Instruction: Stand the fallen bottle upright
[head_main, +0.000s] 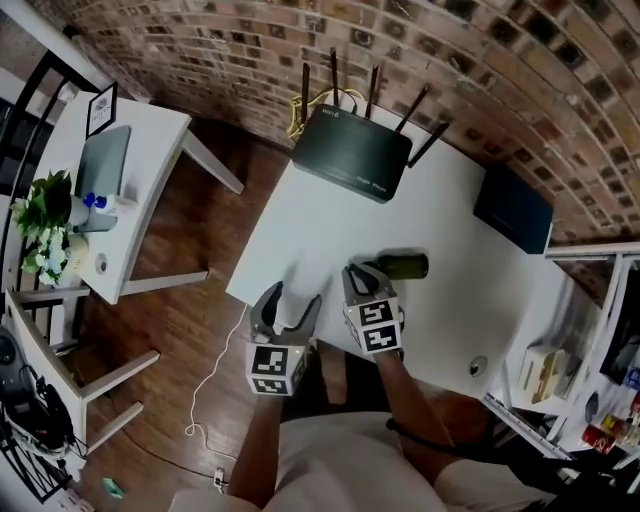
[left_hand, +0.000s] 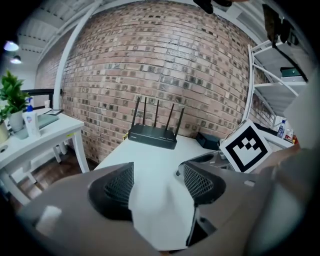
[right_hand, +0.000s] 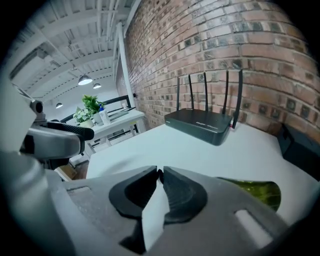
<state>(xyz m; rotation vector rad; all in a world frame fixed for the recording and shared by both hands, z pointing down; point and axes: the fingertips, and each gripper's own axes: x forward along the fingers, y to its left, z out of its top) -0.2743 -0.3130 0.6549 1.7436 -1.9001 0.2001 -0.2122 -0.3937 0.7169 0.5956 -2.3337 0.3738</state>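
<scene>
Bottle (head_main: 402, 266) of dark green glass, round and glossy, lies on its side near the middle of the smooth white table (head_main: 300, 215), neck toward the person. Behind it a matte black router (head_main: 350, 150) with upright antennas sits against the rough brick wall (head_main: 480, 60), a flat dark box (head_main: 512, 210) to its right. The right gripper (head_main: 355, 272) tilts down just beside the neck, jaw tips pressed together, empty. The left gripper (head_main: 297, 298) hovers at the table's near edge, jaws spread, empty.
</scene>
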